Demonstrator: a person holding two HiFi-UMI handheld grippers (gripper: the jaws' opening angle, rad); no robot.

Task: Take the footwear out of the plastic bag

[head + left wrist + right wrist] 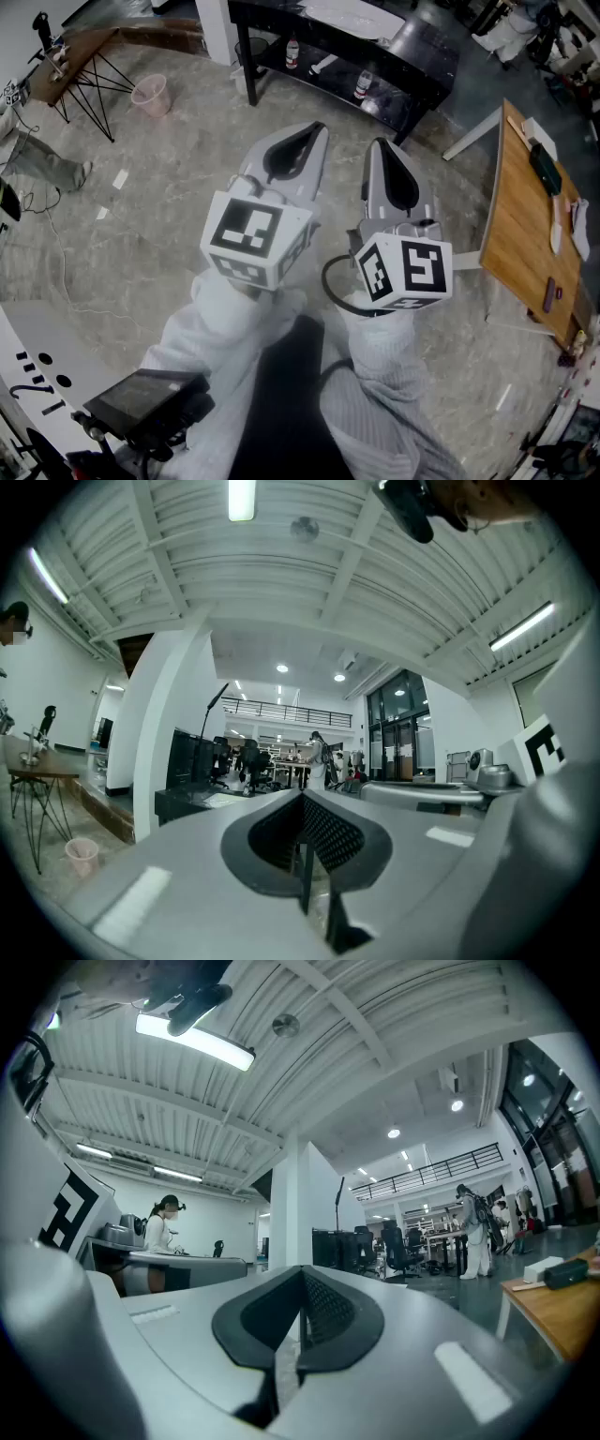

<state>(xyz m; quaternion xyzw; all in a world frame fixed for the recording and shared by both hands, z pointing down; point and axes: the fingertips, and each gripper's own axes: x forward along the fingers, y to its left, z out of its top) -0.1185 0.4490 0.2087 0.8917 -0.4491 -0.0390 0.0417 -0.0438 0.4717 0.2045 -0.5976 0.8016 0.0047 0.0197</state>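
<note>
Closed and empty, left tongs [316,130] and right tongs [379,146] point to twelve o'clock; the plastic bag, likely limp and slippery, is unseen

open floor [159,225] ahead, wooden table [525,225] right

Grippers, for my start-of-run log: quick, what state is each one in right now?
Left gripper: closed, holding nothing.
Right gripper: closed, holding nothing.
</note>
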